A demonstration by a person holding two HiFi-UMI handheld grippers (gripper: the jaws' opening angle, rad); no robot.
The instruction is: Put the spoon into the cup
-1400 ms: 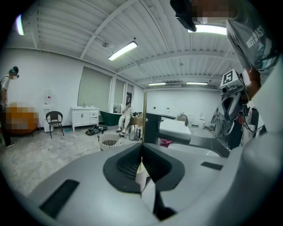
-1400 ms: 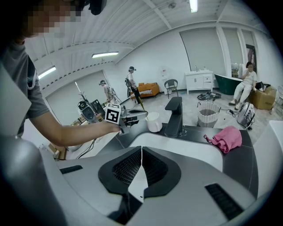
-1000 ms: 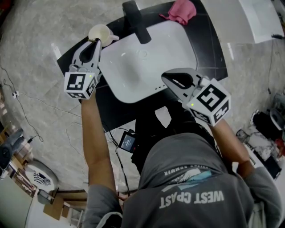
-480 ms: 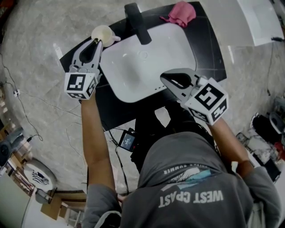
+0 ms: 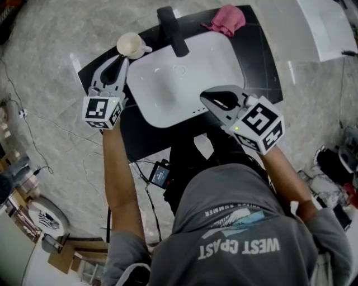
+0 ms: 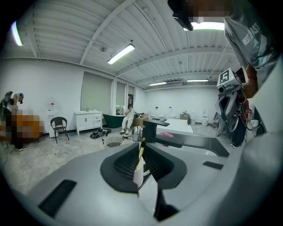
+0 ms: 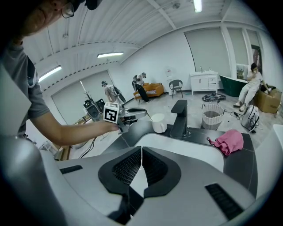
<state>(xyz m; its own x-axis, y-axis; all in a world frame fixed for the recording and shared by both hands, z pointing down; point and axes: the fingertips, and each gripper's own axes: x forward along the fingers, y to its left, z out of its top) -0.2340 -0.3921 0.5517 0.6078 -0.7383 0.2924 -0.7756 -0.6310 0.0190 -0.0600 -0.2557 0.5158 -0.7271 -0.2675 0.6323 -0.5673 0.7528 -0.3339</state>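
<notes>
A cream cup [image 5: 130, 44] stands on the black counter [image 5: 140, 131] at the far left corner of the white basin [image 5: 184, 75]. My left gripper [image 5: 122, 56] is just in front of the cup, shut on the spoon [image 6: 139, 164], a thin pale handle pinched upright between the jaws. In the right gripper view the left gripper [image 7: 138, 113] points at the cup [image 7: 158, 123] from the left, a short way from its rim. My right gripper [image 5: 208, 98] hovers over the basin's near right edge, shut with nothing in it [image 7: 141, 148].
A black faucet [image 5: 171, 23] rises behind the basin and a pink cloth [image 5: 228, 17] lies at the counter's far right. A waste basket [image 7: 213, 116] and cables are on the floor beyond. People stand in the far background.
The left gripper with the spoon stays by the cup and has drawn back slightly. The right gripper has hardly moved; the head view shifted a little.
</notes>
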